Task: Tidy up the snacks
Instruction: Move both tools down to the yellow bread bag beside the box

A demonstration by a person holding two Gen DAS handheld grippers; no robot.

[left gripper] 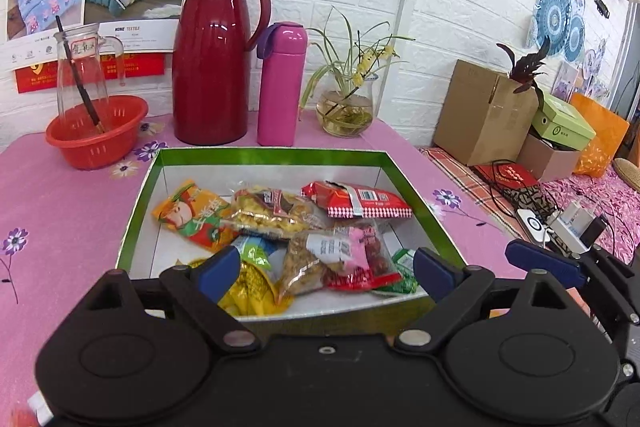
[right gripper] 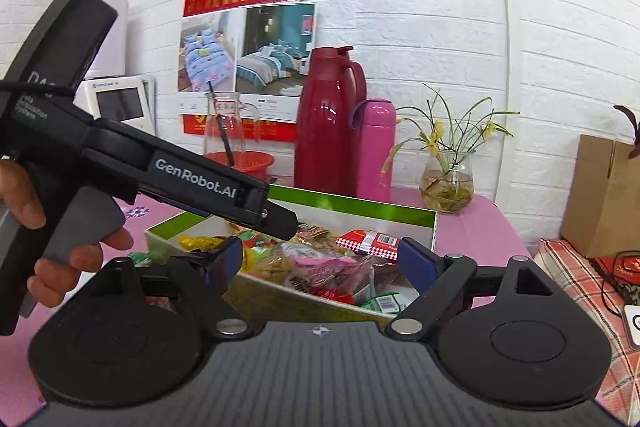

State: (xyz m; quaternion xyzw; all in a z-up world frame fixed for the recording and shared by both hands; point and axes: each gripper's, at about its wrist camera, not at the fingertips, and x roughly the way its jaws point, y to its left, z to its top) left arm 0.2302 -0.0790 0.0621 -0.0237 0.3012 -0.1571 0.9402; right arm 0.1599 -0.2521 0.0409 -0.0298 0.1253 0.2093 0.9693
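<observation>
A green-rimmed box [left gripper: 276, 155] with a white inside sits on the pink flowered tablecloth. It holds several snack packets: an orange one [left gripper: 190, 215], a clear corn one [left gripper: 272, 213], a red one [left gripper: 360, 205], a pink and red one [left gripper: 348, 259] and a yellow one [left gripper: 250, 287]. My left gripper [left gripper: 326, 269] is open and empty above the box's near edge. My right gripper [right gripper: 320, 259] is open and empty, just right of the box [right gripper: 360, 213]; one of its blue fingertips [left gripper: 544, 261] shows in the left wrist view. The left gripper's body [right gripper: 192, 179] crosses the right wrist view.
Behind the box stand a red basket [left gripper: 96, 131] with a glass jug [left gripper: 82, 71], a dark red thermos jug [left gripper: 216, 55], a pink bottle [left gripper: 282, 83] and a glass vase with a plant [left gripper: 346, 107]. Cardboard boxes [left gripper: 484, 111], cables and chargers [left gripper: 560, 223] lie at the right.
</observation>
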